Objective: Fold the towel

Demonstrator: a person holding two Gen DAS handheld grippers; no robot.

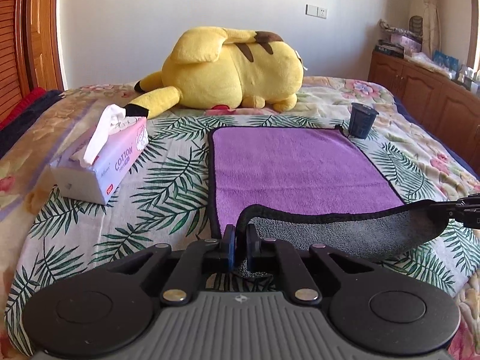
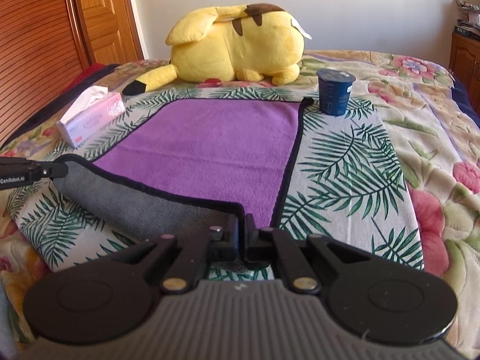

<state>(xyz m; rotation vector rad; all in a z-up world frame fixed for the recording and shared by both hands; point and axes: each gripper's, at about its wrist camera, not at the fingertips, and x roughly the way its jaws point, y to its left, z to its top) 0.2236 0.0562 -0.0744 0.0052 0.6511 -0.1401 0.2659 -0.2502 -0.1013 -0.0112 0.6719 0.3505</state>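
A purple towel (image 1: 300, 168) with a black hem and grey underside lies flat on the leaf-print cloth on the bed; it also shows in the right wrist view (image 2: 210, 150). Its near edge is lifted and curled back, showing the grey side (image 1: 345, 234). My left gripper (image 1: 240, 240) is shut on the towel's near left corner. My right gripper (image 2: 243, 228) is shut on the near right corner. Each gripper shows at the edge of the other's view, the right one (image 1: 462, 210) and the left one (image 2: 33, 171).
A yellow plush toy (image 1: 234, 72) lies at the far side of the bed. A tissue pack (image 1: 102, 156) sits left of the towel. A dark blue cup (image 1: 361, 121) stands at the towel's far right corner. A wooden cabinet (image 1: 426, 90) stands at the right.
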